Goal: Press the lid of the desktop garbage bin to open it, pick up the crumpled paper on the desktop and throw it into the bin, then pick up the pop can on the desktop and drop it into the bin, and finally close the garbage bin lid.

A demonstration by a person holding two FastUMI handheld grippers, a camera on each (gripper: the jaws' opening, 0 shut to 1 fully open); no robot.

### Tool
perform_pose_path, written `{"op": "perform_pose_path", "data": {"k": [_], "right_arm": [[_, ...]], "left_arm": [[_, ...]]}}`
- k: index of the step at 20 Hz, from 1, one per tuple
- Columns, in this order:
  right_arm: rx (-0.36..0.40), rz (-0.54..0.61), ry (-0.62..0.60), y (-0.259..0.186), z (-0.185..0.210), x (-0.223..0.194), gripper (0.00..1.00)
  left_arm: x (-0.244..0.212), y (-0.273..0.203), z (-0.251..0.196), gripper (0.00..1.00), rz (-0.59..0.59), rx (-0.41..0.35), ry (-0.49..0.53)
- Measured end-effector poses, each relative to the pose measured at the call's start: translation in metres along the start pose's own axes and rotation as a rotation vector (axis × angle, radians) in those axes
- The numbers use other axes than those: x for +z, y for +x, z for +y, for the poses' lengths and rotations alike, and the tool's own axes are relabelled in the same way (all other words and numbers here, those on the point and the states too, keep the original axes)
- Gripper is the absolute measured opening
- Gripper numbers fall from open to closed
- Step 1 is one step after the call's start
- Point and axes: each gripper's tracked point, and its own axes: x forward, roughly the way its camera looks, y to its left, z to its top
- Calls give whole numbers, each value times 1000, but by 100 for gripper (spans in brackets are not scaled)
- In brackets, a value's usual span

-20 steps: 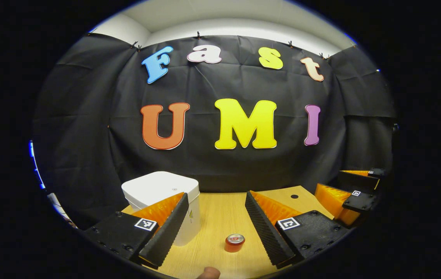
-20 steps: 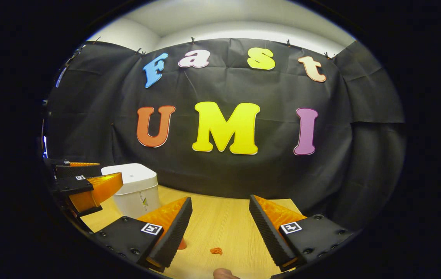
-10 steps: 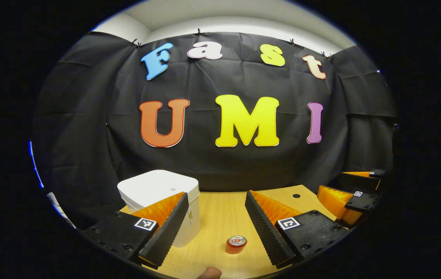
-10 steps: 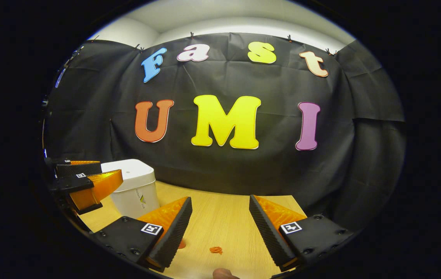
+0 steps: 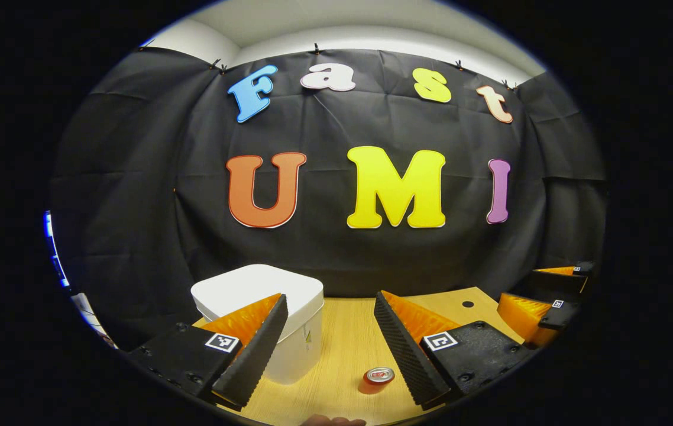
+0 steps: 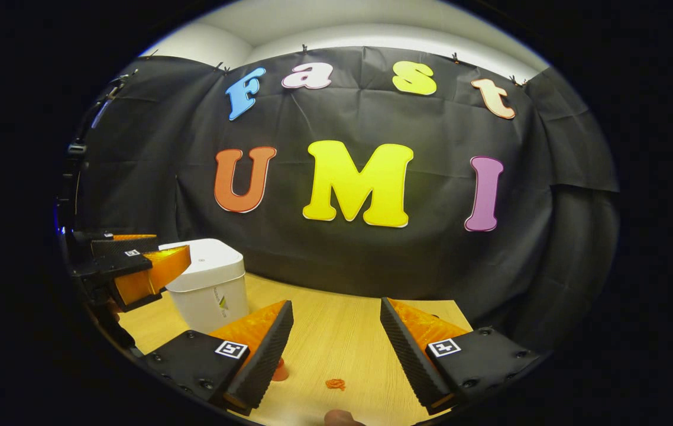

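The white desktop bin (image 5: 256, 290) stands at the left of the wooden table (image 5: 342, 331) with its lid down. A red pop can (image 5: 378, 377) stands upright near the front, just inside my left gripper's right finger. My left gripper (image 5: 330, 297) is open, empty and held above the table, its left finger overlapping the bin. In the right gripper view the bin (image 6: 209, 278) is at the left and the left gripper (image 6: 172, 248) hovers beside its lid. A small orange crumpled scrap (image 6: 335, 384) lies below my open, empty right gripper (image 6: 336, 303). The can (image 6: 280, 373) peeks from behind its left finger.
The black cloth wall closes off the back of the table (image 6: 336, 337). A small round hole (image 5: 468, 304) sits in the table's far right part. The right gripper (image 5: 517, 285) shows at the right edge of the left gripper view. A person's fingertip (image 6: 342, 419) shows at the bottom.
The bin and can have slid rightward in the left gripper view, and the bin looks slightly nearer. The right gripper view has shifted a little. Both grippers stay open.
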Motion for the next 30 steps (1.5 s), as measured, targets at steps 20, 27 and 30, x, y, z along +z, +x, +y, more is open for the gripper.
{"op": "perform_pose_path", "data": {"k": [20,27,30], "right_arm": [[-30,64,-51,21,-20,-20,94],[-33,98,-47,24,-27,-27,94],[-29,98,-56,24,-28,-26,94]], "left_arm": [[-55,99,67,4,186,222,10],[-54,123,83,2,209,267,14],[-63,128,84,2,260,272,-11]]}}
